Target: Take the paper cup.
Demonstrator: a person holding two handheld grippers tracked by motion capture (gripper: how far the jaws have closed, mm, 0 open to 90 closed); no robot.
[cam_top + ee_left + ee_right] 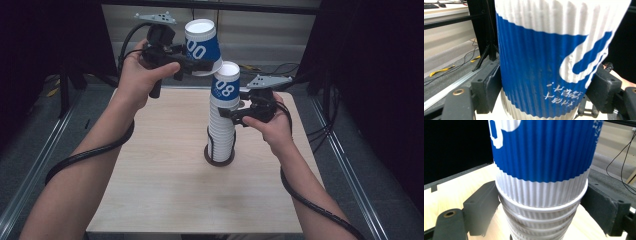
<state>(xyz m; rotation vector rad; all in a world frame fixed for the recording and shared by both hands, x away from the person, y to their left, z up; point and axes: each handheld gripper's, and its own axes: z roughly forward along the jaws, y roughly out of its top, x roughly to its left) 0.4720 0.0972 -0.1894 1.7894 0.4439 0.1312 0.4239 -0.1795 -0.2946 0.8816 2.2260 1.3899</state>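
Note:
A tall stack of upside-down ribbed white paper cups stands on a black ring base in the middle of the wooden table. Its top cup is blue and white, seen close in the right gripper view. My right gripper is closed on the stack just under that cup's rim, with both pads against the rims. Up and to the left, my left gripper is shut on a separate blue-and-white cup, held upside down in the air beside the stack's top.
Black cables trail from both grippers along the forearms. Metal floor rails run along both sides of the table. Dark curtains hang at left and right, and loose wires lie behind the table.

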